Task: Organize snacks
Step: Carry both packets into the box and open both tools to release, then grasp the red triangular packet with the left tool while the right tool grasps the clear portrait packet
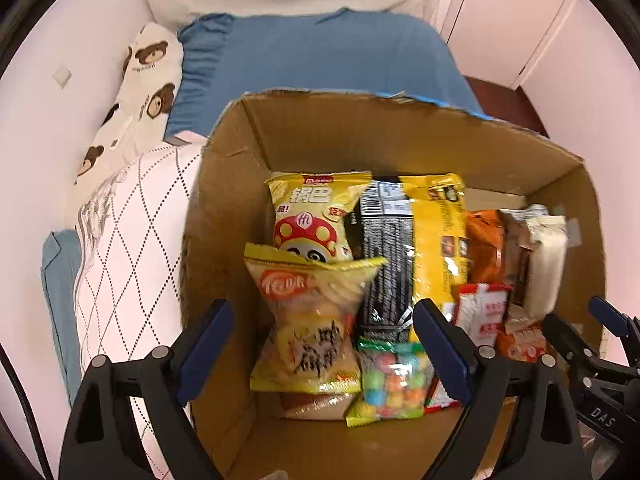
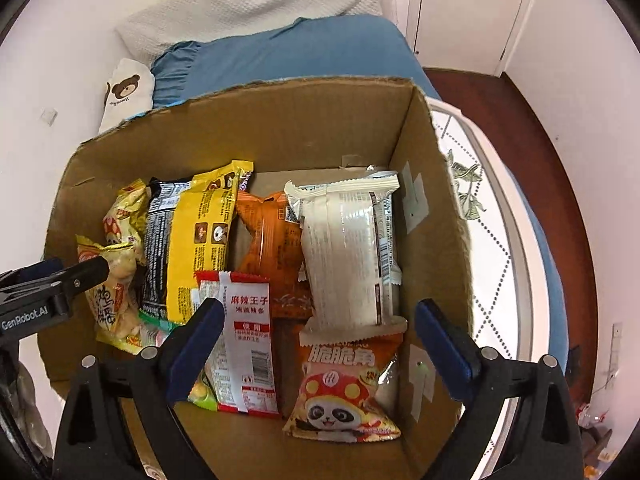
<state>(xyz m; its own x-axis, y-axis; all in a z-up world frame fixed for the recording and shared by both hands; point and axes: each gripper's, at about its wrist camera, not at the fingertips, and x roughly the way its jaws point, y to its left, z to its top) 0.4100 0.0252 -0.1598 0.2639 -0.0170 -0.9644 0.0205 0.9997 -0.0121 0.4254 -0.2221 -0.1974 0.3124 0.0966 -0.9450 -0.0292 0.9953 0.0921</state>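
Left tool [image 1: 324, 344]: wide open, holds nothing, above the yellow chip bag [image 1: 308, 320].
Right tool [image 2: 320, 344]: wide open, empty, above the red-white packet [image 2: 244, 344].
Snacks: inside the cardboard box [image 2: 288, 128] on the bed [image 2: 304, 52].

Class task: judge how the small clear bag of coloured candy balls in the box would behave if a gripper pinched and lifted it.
The candy bag is thin film around loose balls, so it would probably sag and shift. Its glossy wrap may slip. Being small, it is likely light.
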